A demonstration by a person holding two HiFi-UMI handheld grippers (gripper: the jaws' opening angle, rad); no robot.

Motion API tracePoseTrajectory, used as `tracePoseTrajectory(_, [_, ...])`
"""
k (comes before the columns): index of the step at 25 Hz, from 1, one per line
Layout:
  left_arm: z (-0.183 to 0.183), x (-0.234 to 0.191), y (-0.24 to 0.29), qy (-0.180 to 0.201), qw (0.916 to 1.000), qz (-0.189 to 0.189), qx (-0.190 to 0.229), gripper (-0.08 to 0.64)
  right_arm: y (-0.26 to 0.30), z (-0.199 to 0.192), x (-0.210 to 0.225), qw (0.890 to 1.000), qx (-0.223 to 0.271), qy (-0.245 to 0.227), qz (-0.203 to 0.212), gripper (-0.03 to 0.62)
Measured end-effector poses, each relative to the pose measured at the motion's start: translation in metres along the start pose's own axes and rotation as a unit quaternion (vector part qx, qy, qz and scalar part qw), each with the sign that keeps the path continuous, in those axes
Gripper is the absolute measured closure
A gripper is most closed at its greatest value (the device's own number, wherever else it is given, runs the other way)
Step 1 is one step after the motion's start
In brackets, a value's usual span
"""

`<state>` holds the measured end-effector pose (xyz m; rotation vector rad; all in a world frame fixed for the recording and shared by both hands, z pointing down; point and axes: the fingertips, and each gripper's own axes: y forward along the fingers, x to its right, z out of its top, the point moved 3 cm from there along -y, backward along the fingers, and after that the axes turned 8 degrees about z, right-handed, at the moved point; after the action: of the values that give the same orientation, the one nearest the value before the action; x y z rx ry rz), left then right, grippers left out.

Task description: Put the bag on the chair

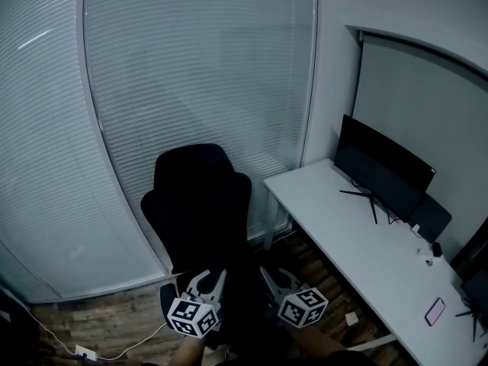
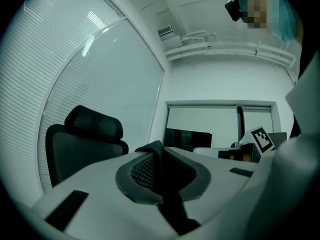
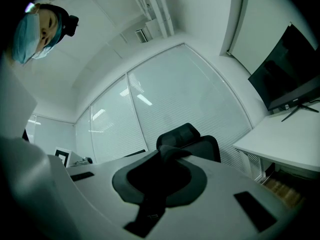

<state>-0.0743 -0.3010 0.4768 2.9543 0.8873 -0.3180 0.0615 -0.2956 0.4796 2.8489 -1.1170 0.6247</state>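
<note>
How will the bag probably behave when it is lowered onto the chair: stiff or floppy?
Probably floppy: a black strap lies creased and folded between the left gripper's fingers, another in the right gripper. Held at two points, it will likely sag between them. Weight is unclear: its body hardly shows in the dark head view.

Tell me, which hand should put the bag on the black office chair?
Left, slightly: the left gripper lines up with the black office chair; the right gripper sits off to its side. Both grip black bag straps.
</note>
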Motion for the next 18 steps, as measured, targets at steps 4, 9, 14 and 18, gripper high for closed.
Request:
tracePoseTrajectory(4, [0.005,-0.035,0.027,0.000,1.0000,-0.001,-0.003,0.518,0.039,-0.002,0.016,1.000,0.000,-0.003,-0.009,0.538])
tracePoseTrajectory(9, [0.008,-0.072,0.062,0.002,0.9999,-0.006,-0.010,0.518,0.081,-0.005,0.040,1.000,0.003,-0.002,-0.026,0.538])
tracePoseTrajectory(14, [0.002,-0.099,0.094,0.001,0.9997,-0.011,-0.022,0.518,0.110,-0.011,0.066,0.999,0.002,-0.002,-0.046,0.538])
tracePoseTrajectory(18, [-0.008,-0.120,0.120,-0.001,0.9992,-0.011,-0.037,0.518,0.131,-0.020,0.089,0.998,-0.005,-0.003,-0.061,0.538])
